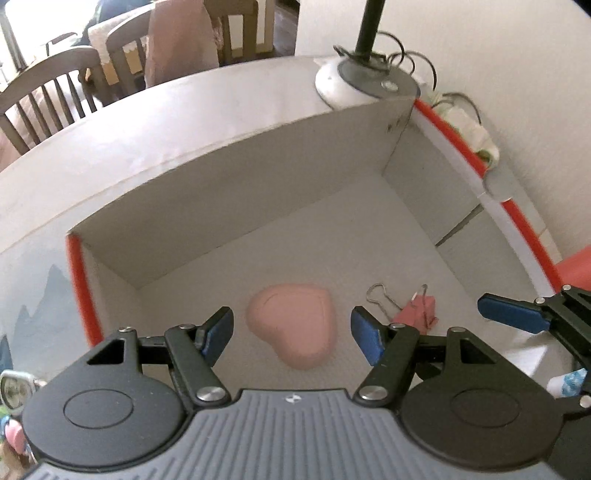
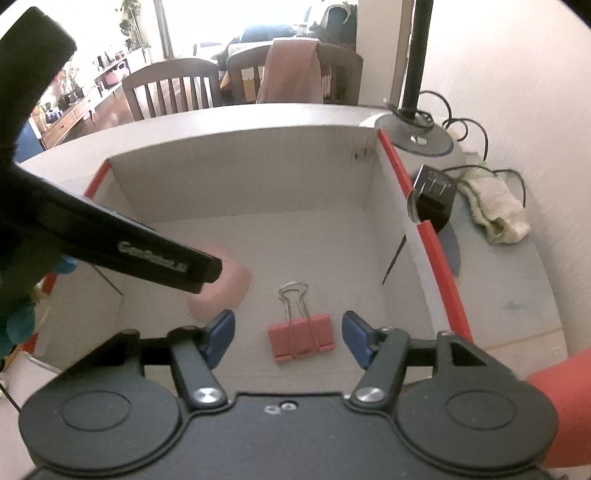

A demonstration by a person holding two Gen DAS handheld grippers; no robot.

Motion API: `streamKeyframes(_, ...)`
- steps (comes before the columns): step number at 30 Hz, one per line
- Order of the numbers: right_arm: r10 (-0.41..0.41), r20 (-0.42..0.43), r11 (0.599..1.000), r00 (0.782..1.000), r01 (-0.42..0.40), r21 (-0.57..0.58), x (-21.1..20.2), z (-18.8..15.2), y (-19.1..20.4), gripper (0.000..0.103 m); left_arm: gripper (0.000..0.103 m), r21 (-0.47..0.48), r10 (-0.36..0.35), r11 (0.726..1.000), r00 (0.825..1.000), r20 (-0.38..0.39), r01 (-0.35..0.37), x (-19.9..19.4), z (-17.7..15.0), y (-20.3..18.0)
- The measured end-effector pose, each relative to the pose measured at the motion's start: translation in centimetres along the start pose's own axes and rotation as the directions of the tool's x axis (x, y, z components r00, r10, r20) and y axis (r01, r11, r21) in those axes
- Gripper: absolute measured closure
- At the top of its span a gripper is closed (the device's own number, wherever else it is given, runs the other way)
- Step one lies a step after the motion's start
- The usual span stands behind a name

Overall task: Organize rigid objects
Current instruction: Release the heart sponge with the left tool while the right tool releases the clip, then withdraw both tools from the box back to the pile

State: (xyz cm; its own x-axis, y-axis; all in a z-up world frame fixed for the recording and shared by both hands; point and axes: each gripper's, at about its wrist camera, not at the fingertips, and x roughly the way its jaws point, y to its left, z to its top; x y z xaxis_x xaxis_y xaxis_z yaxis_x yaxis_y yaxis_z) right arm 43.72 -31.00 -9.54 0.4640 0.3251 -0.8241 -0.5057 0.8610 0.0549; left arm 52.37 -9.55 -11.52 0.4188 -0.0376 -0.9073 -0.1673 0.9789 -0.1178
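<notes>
- Our left gripper (image 1: 291,334) hangs open and empty over the pink heart piece (image 1: 293,325) on the box (image 1: 229,206) floor.
- Our right gripper (image 2: 288,338), open, empty, straddles the binder clip (image 2: 301,338) (handles pointing away from us).

In the right wrist view the left gripper's black body (image 2: 110,240) crosses in front of the pink heart-shaped piece (image 2: 229,291), hiding most of it. The lamp pole (image 1: 369,26) runs off the top edge. Small colourful things (image 1: 14,413) at the lower left corner are cut off and too blurred to identify.
</notes>
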Motion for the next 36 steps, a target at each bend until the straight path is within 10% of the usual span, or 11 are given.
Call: streamKeyframes(36, 0.118, 0.224, 0.992, 0.967, -0.123, 0.012, -9.9, -2.8, 14.4, 0.007, 0.027, -0.006, -0.062, 0.998, 0.938, 0.341, 0.068, -19.0, -14.8, 11.4)
